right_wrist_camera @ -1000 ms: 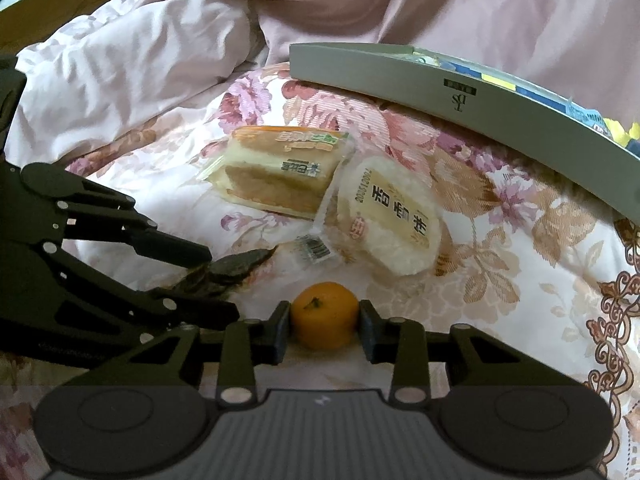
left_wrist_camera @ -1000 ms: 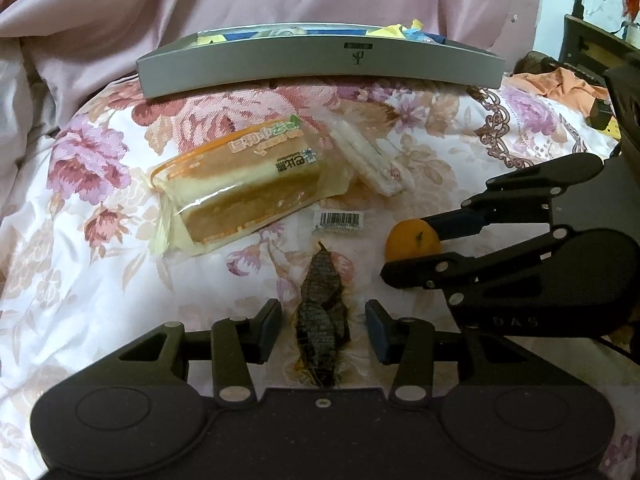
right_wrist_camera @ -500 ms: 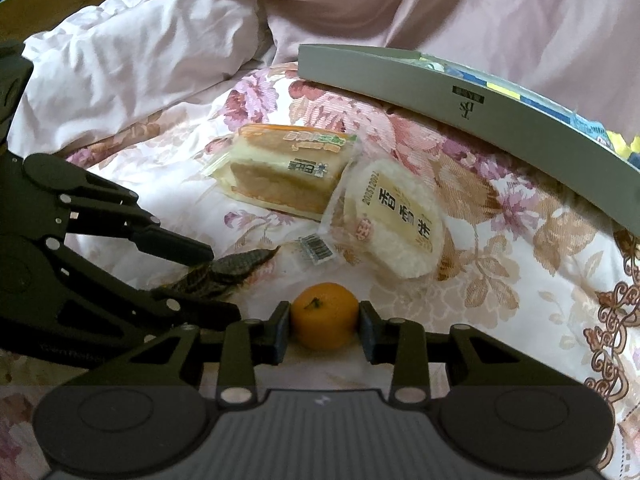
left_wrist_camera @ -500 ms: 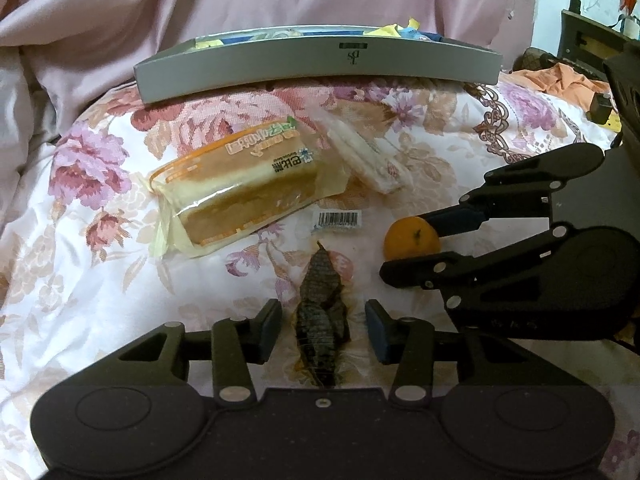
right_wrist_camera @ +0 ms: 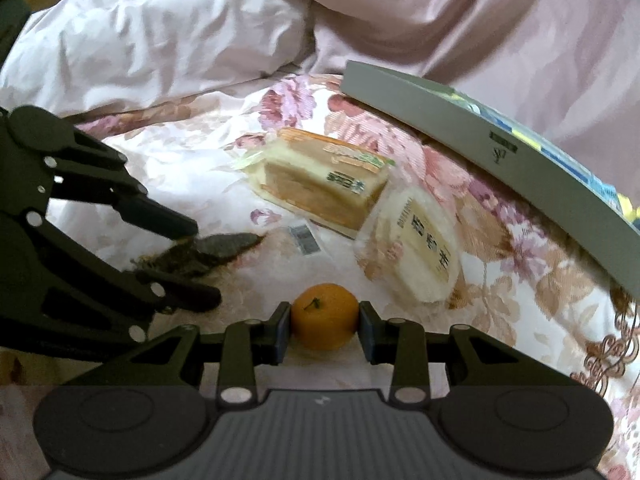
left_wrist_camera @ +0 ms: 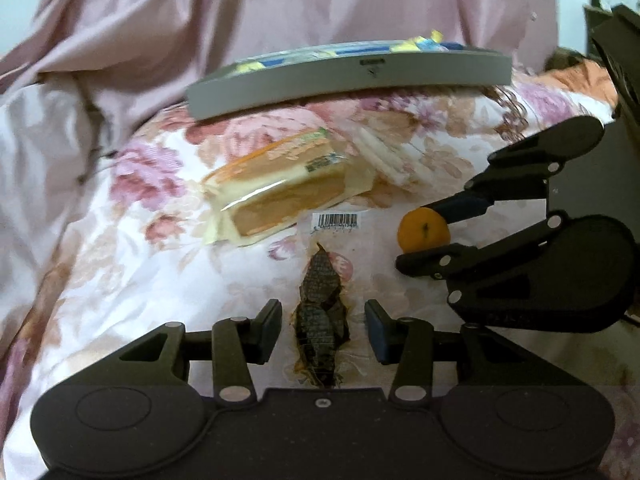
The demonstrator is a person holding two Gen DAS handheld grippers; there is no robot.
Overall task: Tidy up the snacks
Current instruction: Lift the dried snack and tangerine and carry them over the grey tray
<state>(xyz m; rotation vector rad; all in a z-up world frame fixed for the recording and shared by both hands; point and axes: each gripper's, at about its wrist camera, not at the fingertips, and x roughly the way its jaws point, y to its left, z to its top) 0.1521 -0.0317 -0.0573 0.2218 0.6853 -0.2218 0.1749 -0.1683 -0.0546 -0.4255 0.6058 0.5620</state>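
Right wrist view showed the right gripper point(right_wrist_camera: 325, 331) with its jaws partly closed and both pads pressed on a small orange point(right_wrist_camera: 325, 316), which sat low over the floral bedspread point(right_wrist_camera: 520, 288); gripping it across its middle probably kept the round fruit from rolling. To its left, the left gripper point(left_wrist_camera: 322, 331) had its jaws partly open on either side of a dark dried snack in a clear wrapper point(left_wrist_camera: 322, 312), with a gap visible at each pad, so it straddled the packet without yet clamping it. That packet lay flat on the bedspread, lined up along the fingers, seemingly ready for a pinch. Farther off lay a wrapped sandwich bread point(right_wrist_camera: 320, 188) and, touching it, a round white rice cake packet point(right_wrist_camera: 416, 248). Beyond them stood a grey tray point(left_wrist_camera: 360, 76) already holding coloured packets, likely the collecting place.
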